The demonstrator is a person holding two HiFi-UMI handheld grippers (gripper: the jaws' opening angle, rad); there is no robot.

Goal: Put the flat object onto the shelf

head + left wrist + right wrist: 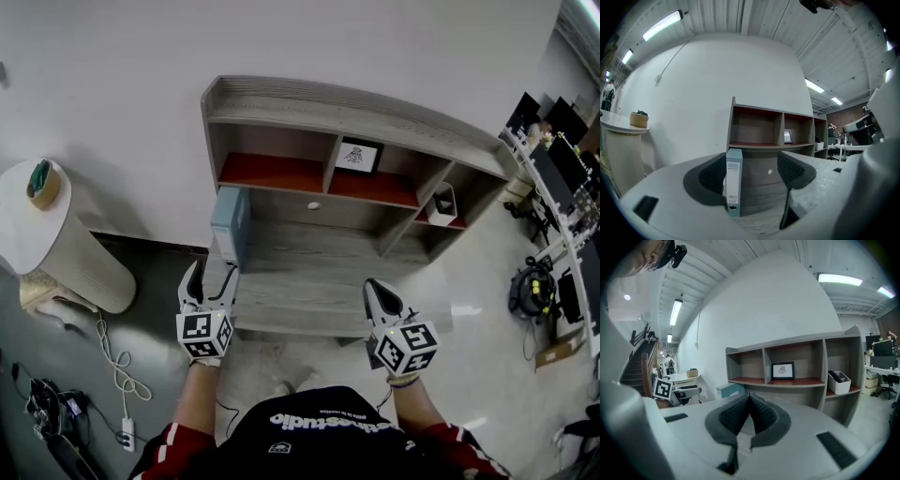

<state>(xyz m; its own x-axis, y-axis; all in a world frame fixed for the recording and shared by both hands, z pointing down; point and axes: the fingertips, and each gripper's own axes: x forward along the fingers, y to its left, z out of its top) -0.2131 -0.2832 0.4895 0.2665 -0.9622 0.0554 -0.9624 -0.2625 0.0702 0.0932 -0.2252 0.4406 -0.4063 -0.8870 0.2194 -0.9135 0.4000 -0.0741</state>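
Starting at the far left, a round white stand (66, 253) carries a tape roll (42, 183), well apart from the job. Next comes the pale blue binder (230, 223), upright on its edge at the left end of the shelf unit's (309, 272) wide lower ledge, spine facing the person. The left claw (212, 277) is released: its own view shows the pads spread wide, with the binder (734, 180) close by the left pad, though contact cannot be confirmed. Since the binder appears to stand on the ledge by itself, the placing looks essentially done, and only backing the claw away seems left. Farther right, a framed picture (357, 155) and a white bin (441, 204) sit in the upper compartments. The right claw (380, 291) is clenched on nothing and hangs near the ledge's front edge. Both forearms reach forward, roughly parallel.
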